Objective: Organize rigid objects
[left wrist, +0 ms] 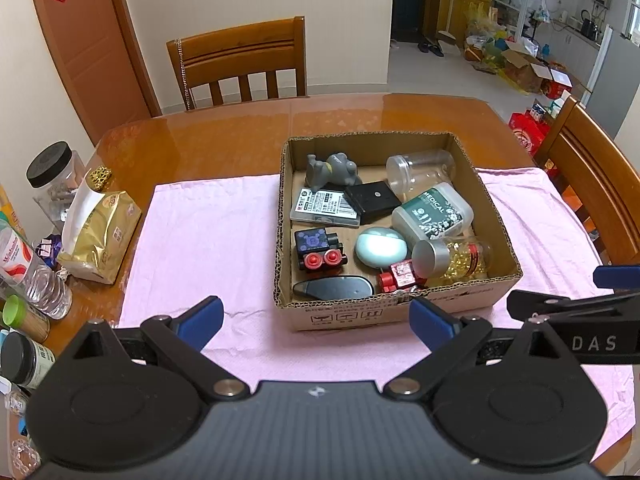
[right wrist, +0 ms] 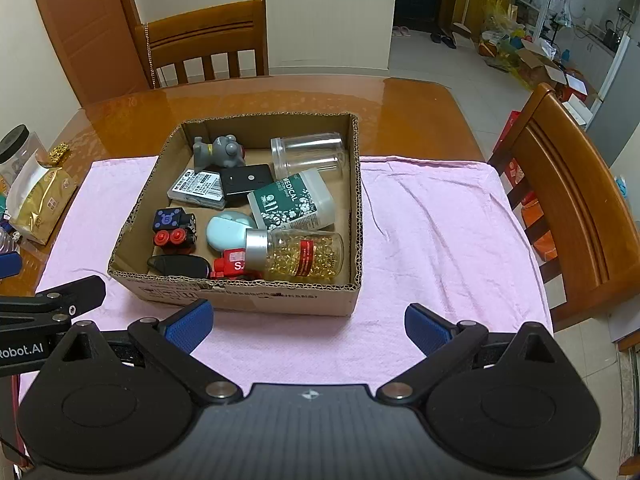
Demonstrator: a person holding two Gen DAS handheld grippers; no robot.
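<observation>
Both grippers hang low over the pink cloth (right wrist: 420, 216) on the counter (left wrist: 224, 128), short of the cardboard box (left wrist: 344, 314). Left gripper (left wrist: 316, 316): jaws wide, nothing between them. Right gripper (right wrist: 308, 326): jaws wide, likewise empty.

All the rigid objects in view lie inside the box: grey figure (left wrist: 332, 170) at 11 o'clock, clear jar (left wrist: 420, 170) at 1, white MEDICAL container (left wrist: 434, 212) at 3, capsule bottle (left wrist: 452, 258) at 5, dark oval case (left wrist: 334, 288) at 6, toy block car (left wrist: 318, 250) at 8, pale blue oval case (left wrist: 380, 246) near centre. The cloth around the box carries none of them.

Judgement: ambiguous. This fits objects all gathered in, or a box awaiting unloading and sorting. No step can be fixed from this, so no next move is named.
</observation>
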